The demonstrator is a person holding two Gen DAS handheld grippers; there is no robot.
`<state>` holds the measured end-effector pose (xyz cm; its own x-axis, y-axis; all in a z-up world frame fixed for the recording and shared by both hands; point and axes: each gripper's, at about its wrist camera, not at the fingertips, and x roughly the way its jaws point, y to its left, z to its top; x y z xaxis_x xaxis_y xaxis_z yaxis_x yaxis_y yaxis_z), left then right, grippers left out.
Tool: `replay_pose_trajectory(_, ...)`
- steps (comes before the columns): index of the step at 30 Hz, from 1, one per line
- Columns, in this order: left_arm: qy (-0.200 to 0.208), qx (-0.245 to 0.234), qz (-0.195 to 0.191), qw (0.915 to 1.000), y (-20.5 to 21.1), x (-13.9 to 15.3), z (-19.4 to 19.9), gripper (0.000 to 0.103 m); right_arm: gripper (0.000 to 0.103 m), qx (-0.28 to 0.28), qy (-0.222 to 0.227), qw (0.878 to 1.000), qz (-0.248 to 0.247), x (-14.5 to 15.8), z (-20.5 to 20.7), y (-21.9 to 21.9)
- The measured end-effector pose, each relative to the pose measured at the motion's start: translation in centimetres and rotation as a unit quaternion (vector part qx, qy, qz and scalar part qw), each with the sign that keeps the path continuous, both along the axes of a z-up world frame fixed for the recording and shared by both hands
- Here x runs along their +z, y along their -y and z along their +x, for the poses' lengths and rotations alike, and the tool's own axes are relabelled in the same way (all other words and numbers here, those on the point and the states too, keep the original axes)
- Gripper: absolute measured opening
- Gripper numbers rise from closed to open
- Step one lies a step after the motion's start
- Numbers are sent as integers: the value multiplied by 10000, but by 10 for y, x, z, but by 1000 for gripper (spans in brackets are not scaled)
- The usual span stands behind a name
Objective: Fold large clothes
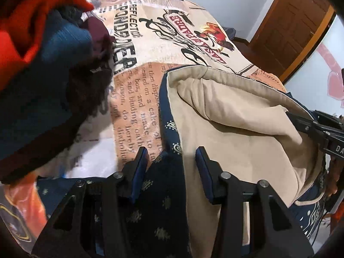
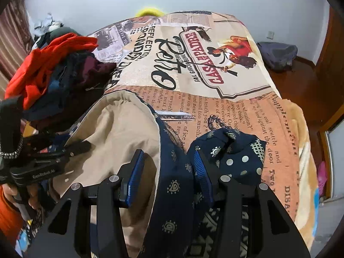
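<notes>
Claws [image 1: 172, 167] [image 2: 167, 169] part-open, straddling garment [image 1: 225, 111] (unpinched)

A bed [image 2: 247, 111] (newsprint-patterned cover) carries a navy garment [image 2: 172, 182] and clothes pile [image 2: 53, 75].

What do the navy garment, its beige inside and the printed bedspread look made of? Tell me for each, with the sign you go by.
Navy garment: probably thin woven cloth, matte; it hangs in soft folds, its pale motifs look printed. Beige inside: likely a smooth woven lining, matte, with a stitched edge and broad creases. Printed bedspread: seems a plush fleece blanket; its print looks soft and slightly fuzzy.
</notes>
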<state>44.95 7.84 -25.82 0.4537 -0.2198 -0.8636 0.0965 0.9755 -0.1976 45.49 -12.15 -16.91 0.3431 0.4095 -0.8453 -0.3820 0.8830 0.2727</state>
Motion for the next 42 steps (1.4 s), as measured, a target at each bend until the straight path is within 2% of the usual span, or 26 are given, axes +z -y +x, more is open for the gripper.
replay_pose_trajectory(1, 10, -13, -58, 10000, 0, -1, 0, 25, 25, -14, -11, 10000, 25, -1, 1, 0)
replay_pose_trajectory(2, 1, -53, -135, 9999, -1, -1, 0, 15, 18, -31, -65, 10000, 65, -2, 2, 2)
replay_pose_trajectory(3, 27, -73, -176, 9998, -1, 0, -1, 9, 13, -32, -114, 9999, 119, -3, 4, 3)
replay_pose_trajectory(5, 144, -123, -174, 9997, 0, 8, -7, 7, 10, -43, -143, 9997, 200, -1, 3, 5)
replay_pose_trajectory(10, 600, -350, -188, 9974, 4, 53, -41, 6, 8, -12, 89, 9989, 467, 32, -13, 17)
replay_pose_trajectory(13, 878, -484, -182, 9948, 4, 83, -71, 6, 8, 123, 328, 9977, 580, 60, -35, 23)
replay_pose_trajectory(18, 1076, -521, -157, 9927, 1, 112, -117, 6, 8, 388, 667, 9954, 562, 92, -82, 30)
replay_pose_trajectory(22, 987, -589, -133, 9933, -2, 111, -148, 6, 8, 469, 715, 9950, 525, 96, -113, 36)
replay_pose_trajectory(27, 712, -688, 280, 9947, 7, 85, -182, 6, 10, 424, 491, 9975, 275, 71, -140, 42)
replay_pose_trajectory(29, 561, -704, 396, 9952, 8, 72, -193, 11, 12, 376, 383, 9984, 166, 59, -145, 45)
replay_pose_trajectory(31, 429, -683, 391, 9960, 6, 62, -201, 21, 12, 289, 294, 9991, 126, 50, -151, 50)
replay_pose_trajectory(34, 306, -627, 463, 9965, 2, 51, -208, 29, 12, 273, 135, 9995, 66, 43, -157, 58)
replay_pose_trajectory(38, 342, -510, 394, 9973, -6, 57, -210, 39, 15, 293, -5, 9996, 17, 47, -163, 64)
replay_pose_trajectory(42, 598, -356, 290, 9972, -14, 76, -204, 49, 21, 406, 204, 9989, -94, 63, -166, 59)
